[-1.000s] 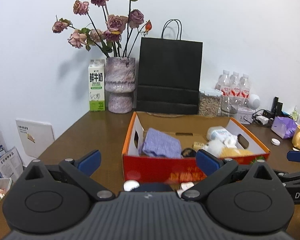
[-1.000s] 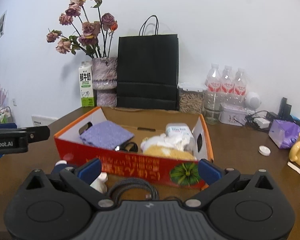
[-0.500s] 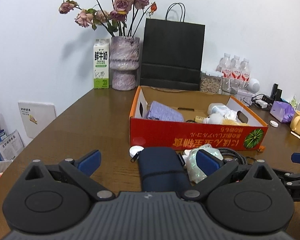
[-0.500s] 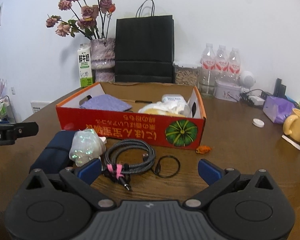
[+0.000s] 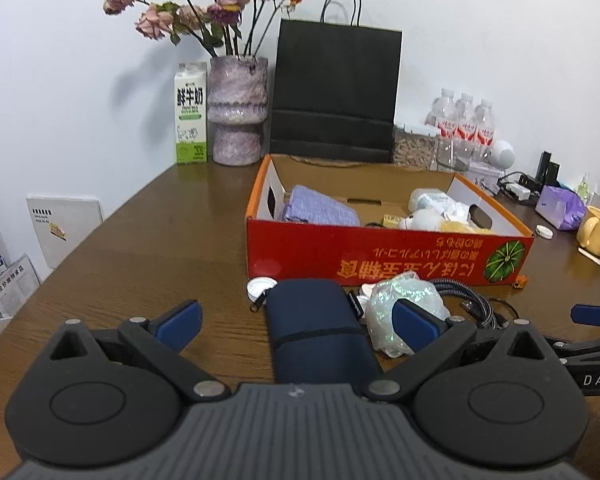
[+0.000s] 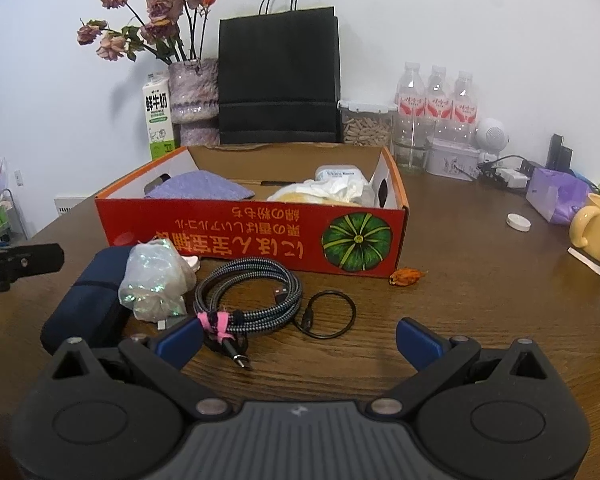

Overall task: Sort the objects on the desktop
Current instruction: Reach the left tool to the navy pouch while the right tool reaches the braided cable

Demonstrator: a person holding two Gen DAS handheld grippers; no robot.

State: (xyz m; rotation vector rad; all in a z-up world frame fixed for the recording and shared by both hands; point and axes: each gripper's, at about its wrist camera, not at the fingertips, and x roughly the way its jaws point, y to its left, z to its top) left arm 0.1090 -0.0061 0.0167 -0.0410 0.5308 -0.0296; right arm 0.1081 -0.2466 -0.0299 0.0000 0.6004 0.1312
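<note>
While both jaws stood wide and empty, the left hand-held gripper (image 5: 296, 322) hung low over the navy pouch (image 5: 316, 334), which lay on the counter (image 5: 148, 256) between its fingers, just in front of the red cardboard box (image 5: 388, 256). Judged step: picking up the pouch for the box. A good grasp would straddle the pouch across its width, low enough to catch the body, not the zipper pull. The crinkly iridescent bag (image 5: 404, 312) touched the pouch's right side and sat against the right finger, so it could get pinched too; nudge left first. The right hand-held gripper (image 6: 298, 340) was also wide, empty, near the braided cable coil (image 6: 252, 292) and a thin black loop (image 6: 328, 314). A white cap (image 5: 260, 289) lay by the pouch's far corner. The box already held a purple cloth (image 5: 320, 212) and what looked like a plush toy (image 5: 424, 218), partly hidden. A yellow mug (image 6: 596, 232) stood well apart.
</note>
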